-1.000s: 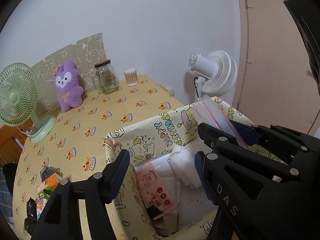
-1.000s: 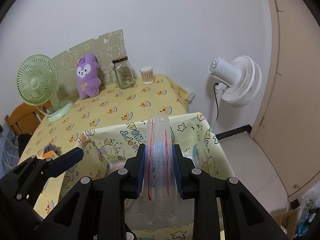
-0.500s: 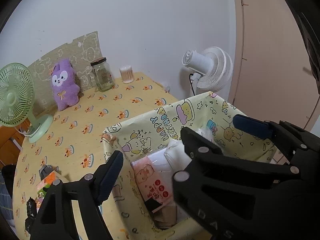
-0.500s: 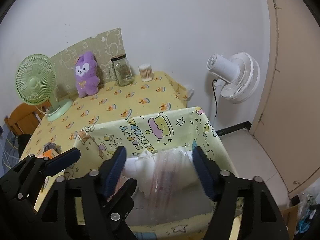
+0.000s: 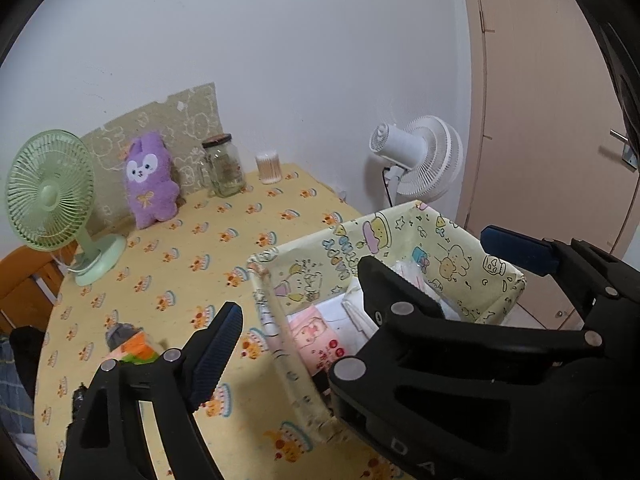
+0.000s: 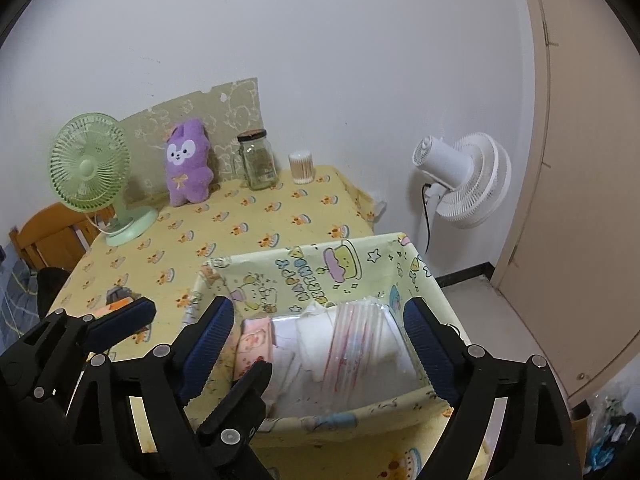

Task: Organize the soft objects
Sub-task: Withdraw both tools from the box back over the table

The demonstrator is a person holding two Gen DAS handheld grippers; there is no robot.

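Observation:
A yellow cartoon-print fabric bin (image 6: 344, 264) stands at the table's near right corner. A clear zip bag with red stripes (image 6: 360, 344) lies inside it on white folded cloths (image 6: 316, 328), beside a pink packet (image 6: 256, 340). My right gripper (image 6: 320, 344) is open and empty above the bin. My left gripper (image 5: 356, 276) is open and empty, its fingers either side of the bin (image 5: 276, 312). A purple plush rabbit (image 6: 188, 168) leans against the back wall; it shows in the left wrist view (image 5: 150, 180) too.
A green desk fan (image 6: 96, 172) stands at the back left. A glass jar (image 6: 258, 164) and a cotton-swab pot (image 6: 302, 168) stand at the back. Small colourful packets (image 5: 132, 344) lie on the table's left. A white floor fan (image 6: 464, 176) stands to the right.
My right gripper opened and let go of the clear zip bag, which dropped into the bin. My left gripper swung left, away from the bin's inside.

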